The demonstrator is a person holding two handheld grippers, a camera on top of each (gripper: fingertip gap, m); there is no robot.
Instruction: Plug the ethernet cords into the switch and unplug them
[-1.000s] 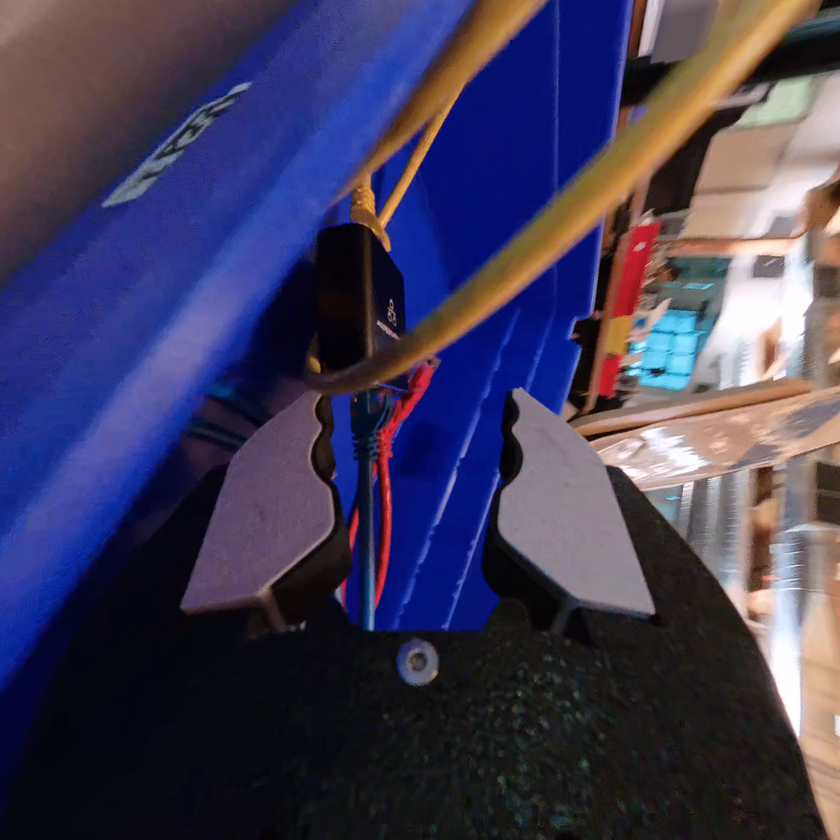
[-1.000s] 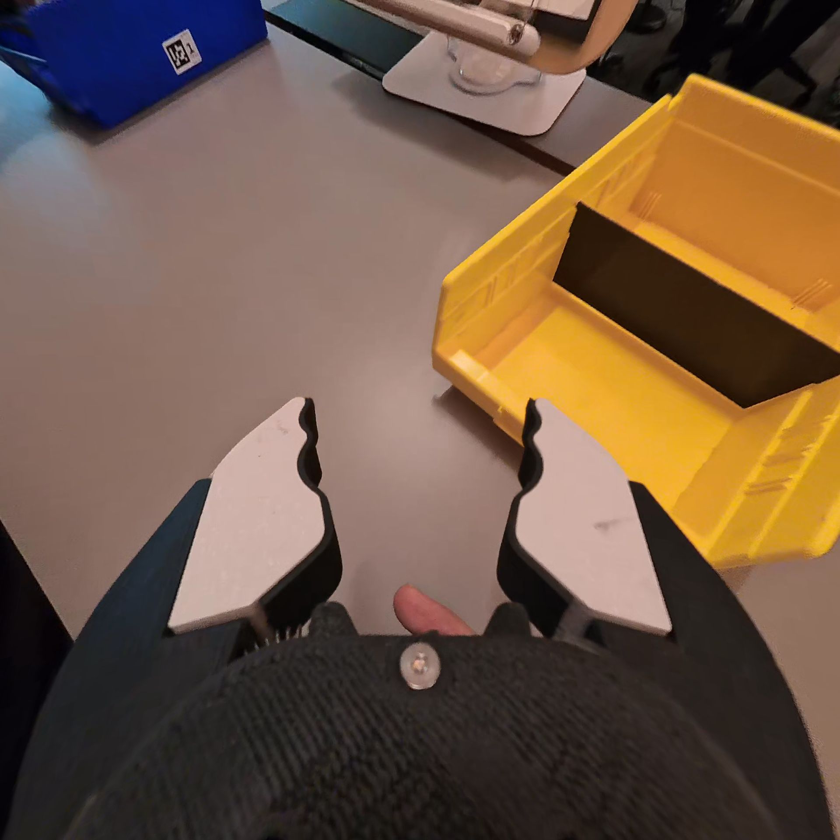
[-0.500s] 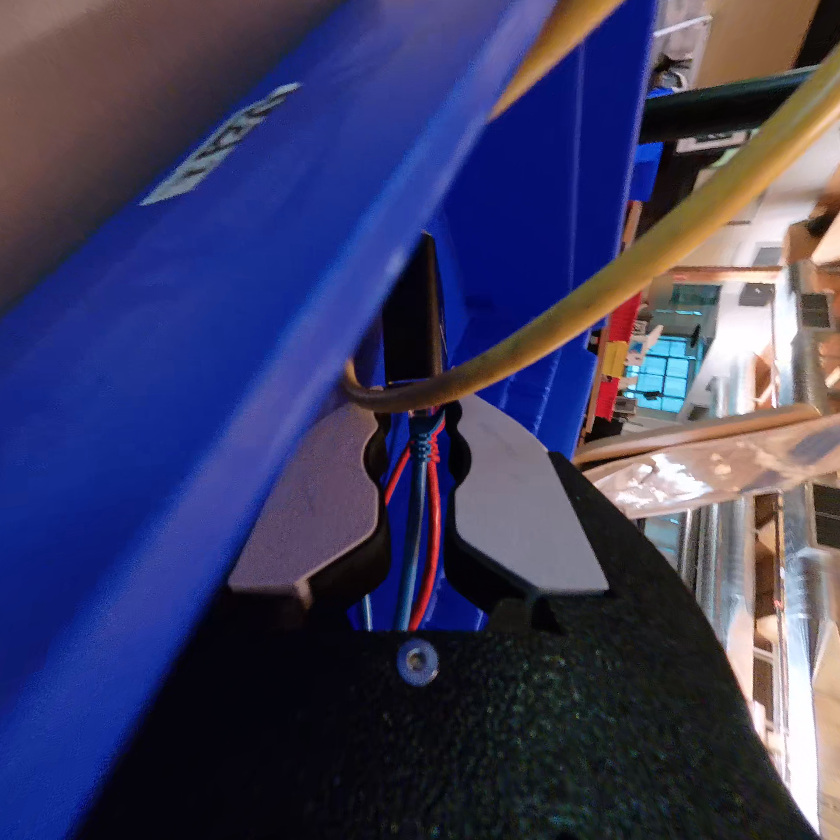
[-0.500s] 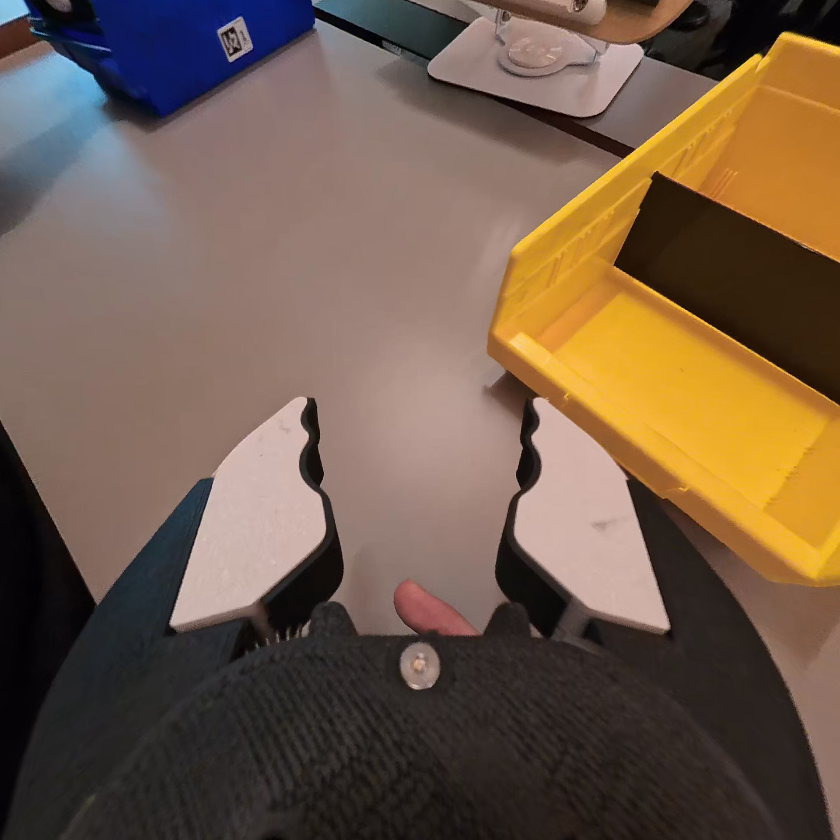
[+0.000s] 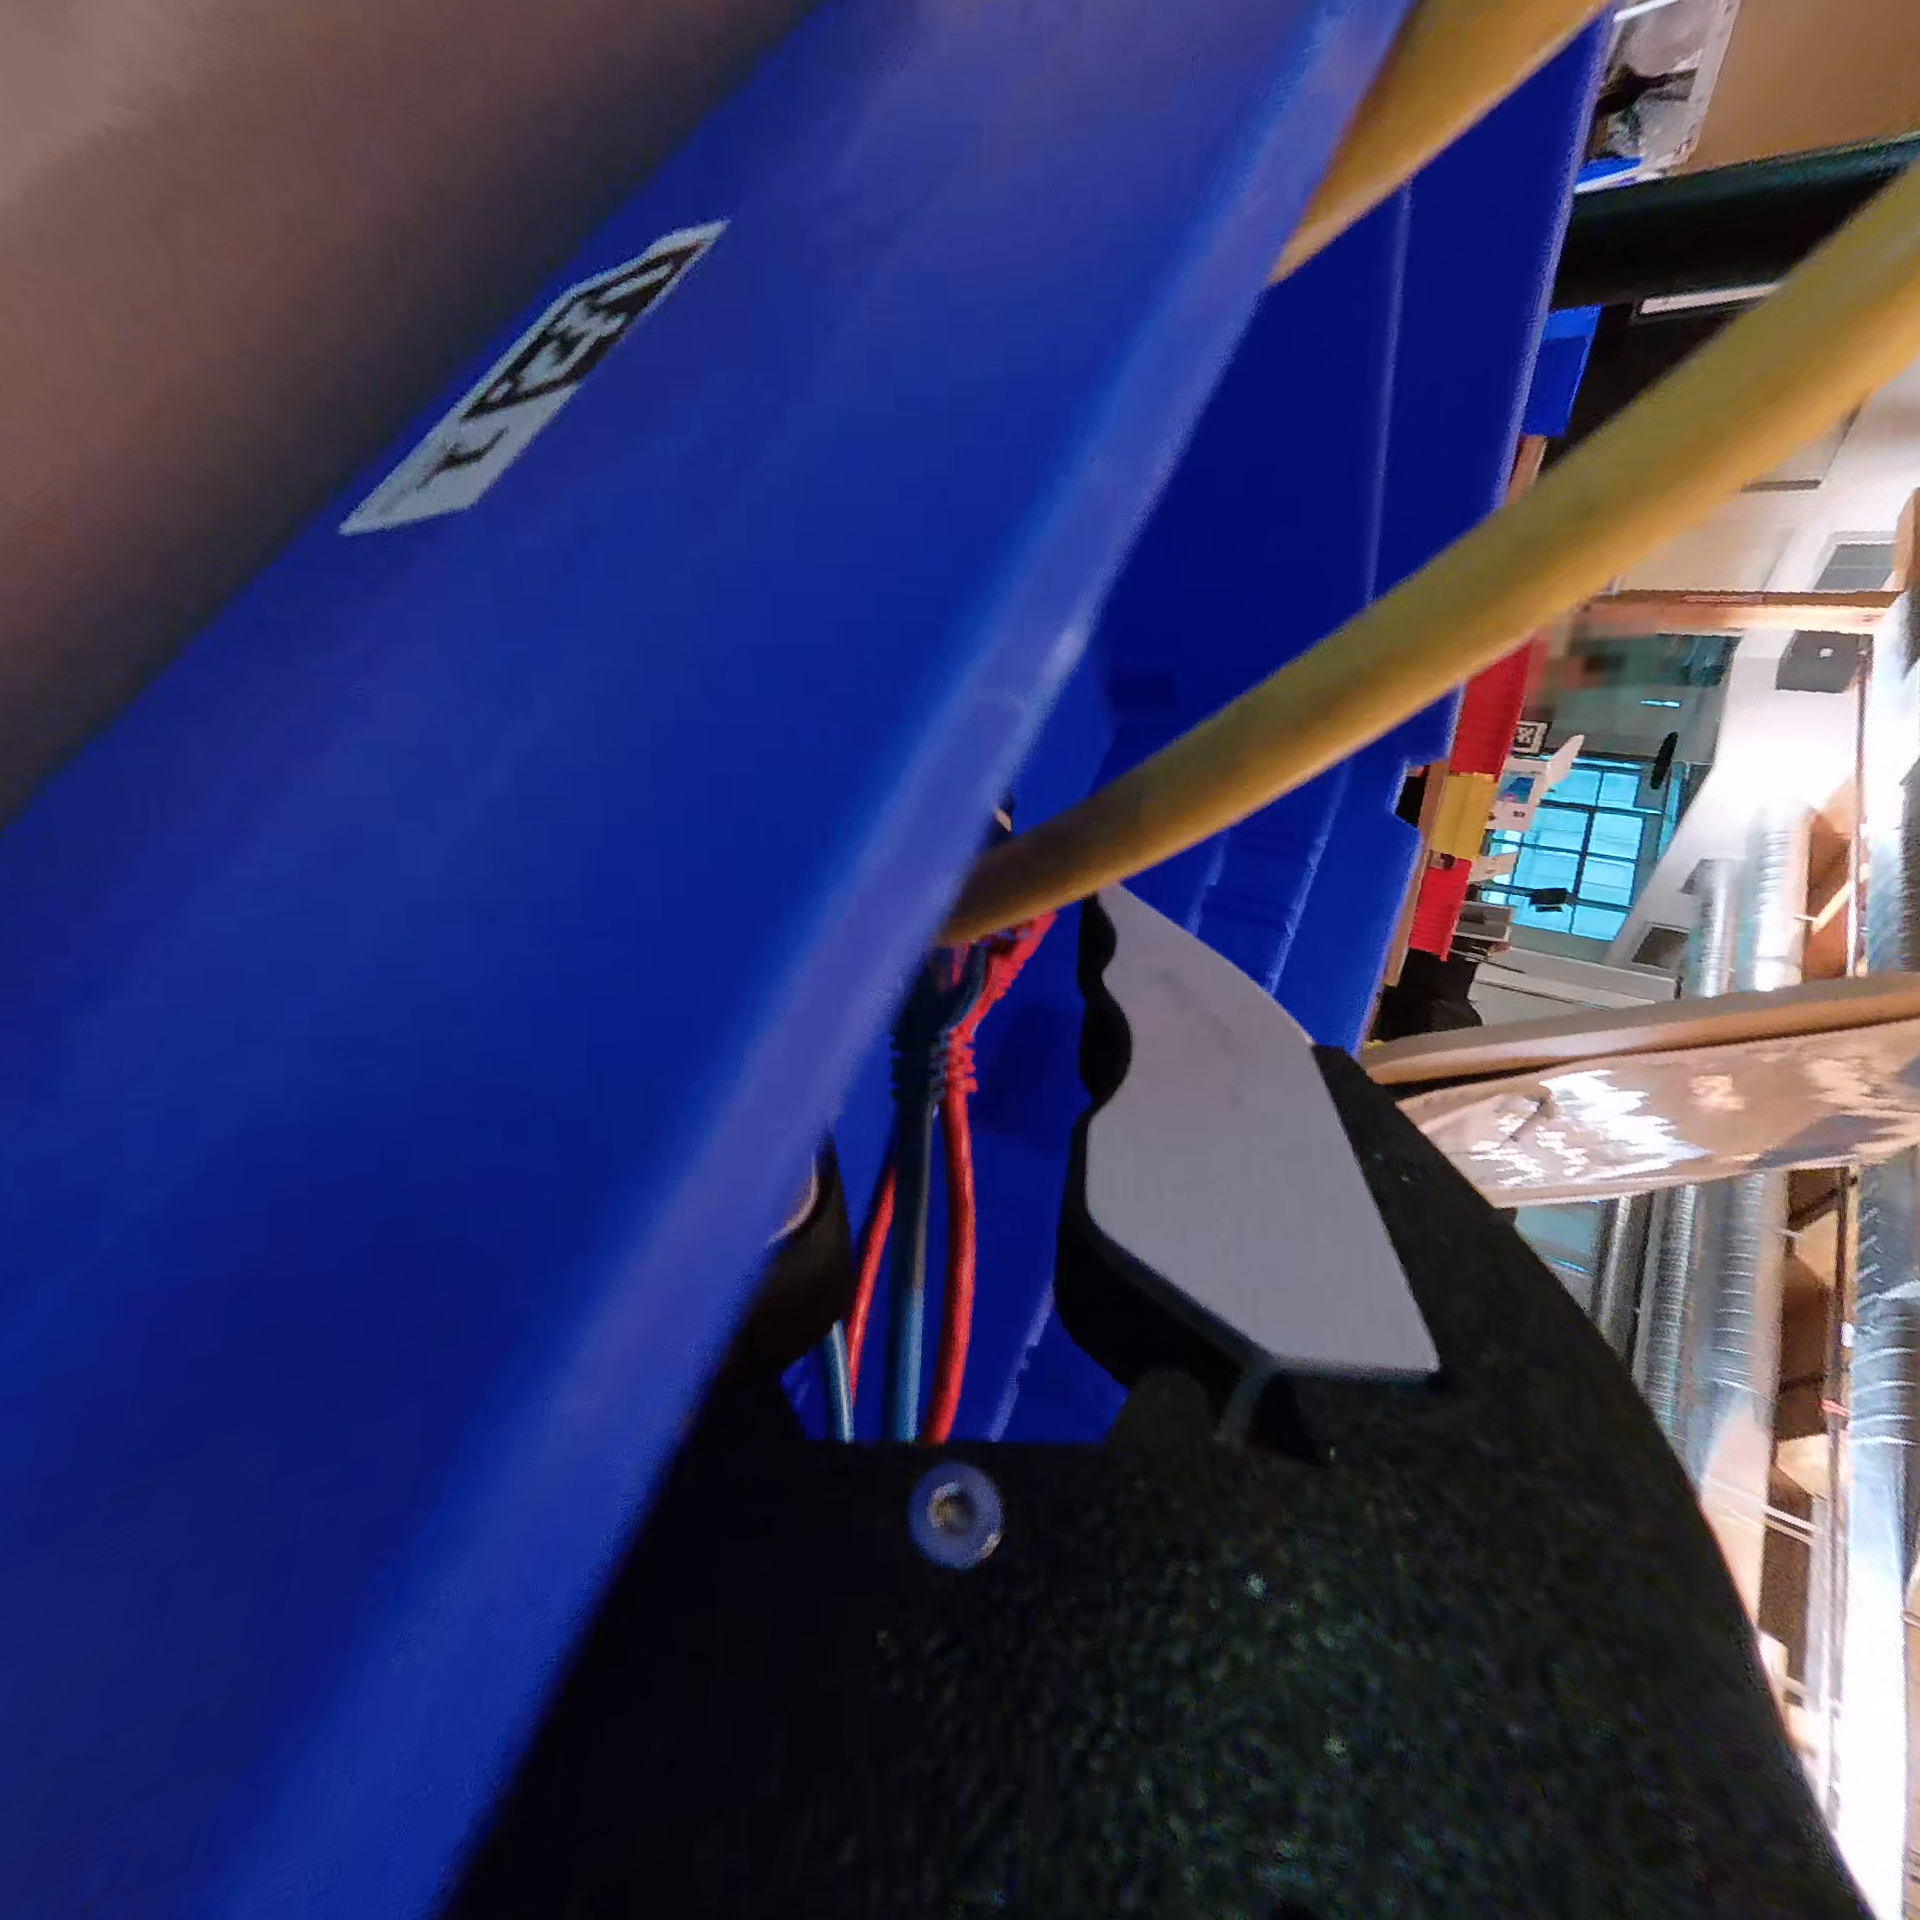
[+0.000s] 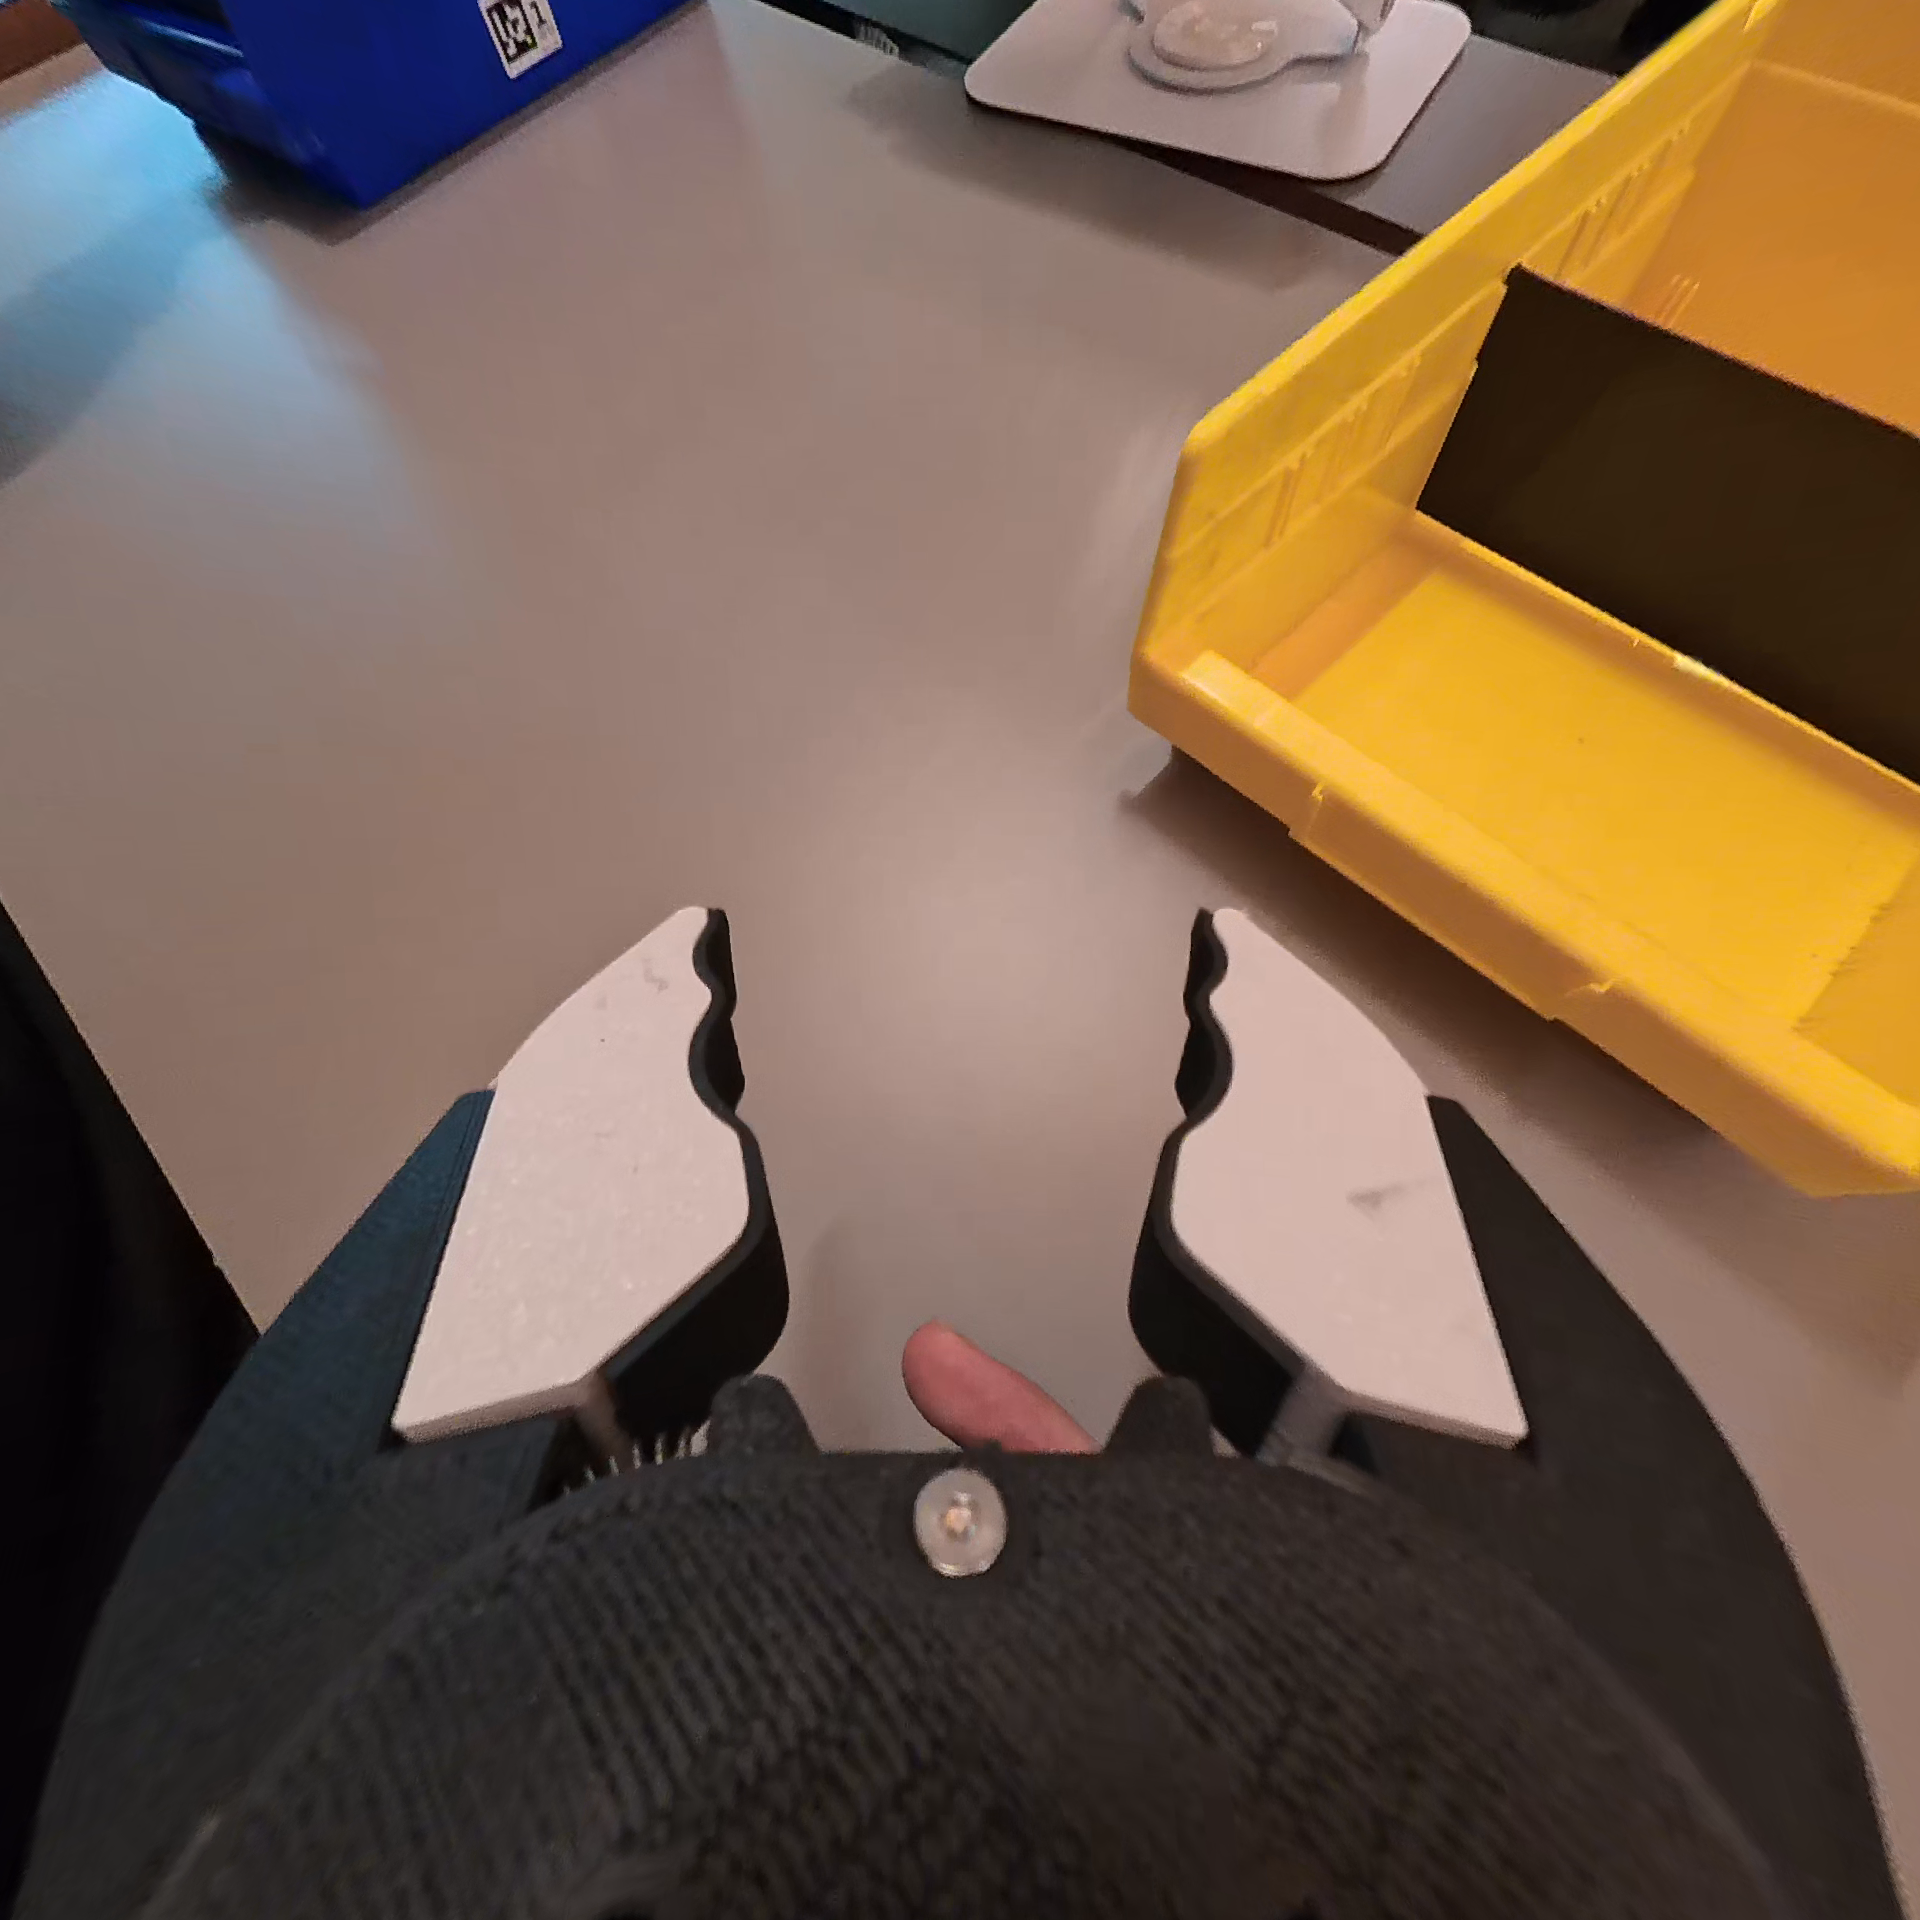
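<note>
In the left wrist view, red point(image 5: 961, 1247) and blue point(image 5: 912, 1247) ethernet cords run up between the jaws of my left gripper point(image 5: 987, 966), inside a blue bin point(image 5: 520, 935). The bin wall hides the left finger and the switch. Only the right finger point(image 5: 1216, 1164) shows, and it stands a little clear of the cords. A thick yellow cord point(image 5: 1455, 644) crosses just above the fingertip. My right gripper point(image 6: 961, 935) is open and empty above the grey table point(image 6: 727, 520). No cord or switch shows in its view.
A yellow bin point(image 6: 1351, 769) with a black divider point(image 6: 1714, 499) sits to the right of the right gripper. The blue bin point(image 6: 416, 83) shows at the table's far left and a white stand base point(image 6: 1216, 94) at the far edge. A person's fingertip point(image 6: 977, 1392) shows between the right fingers.
My left gripper narrowed around the red and blue cords, then widened a little. The blue bin wall now covers its left finger and the black switch. The right gripper drifted left over the table, still open.
</note>
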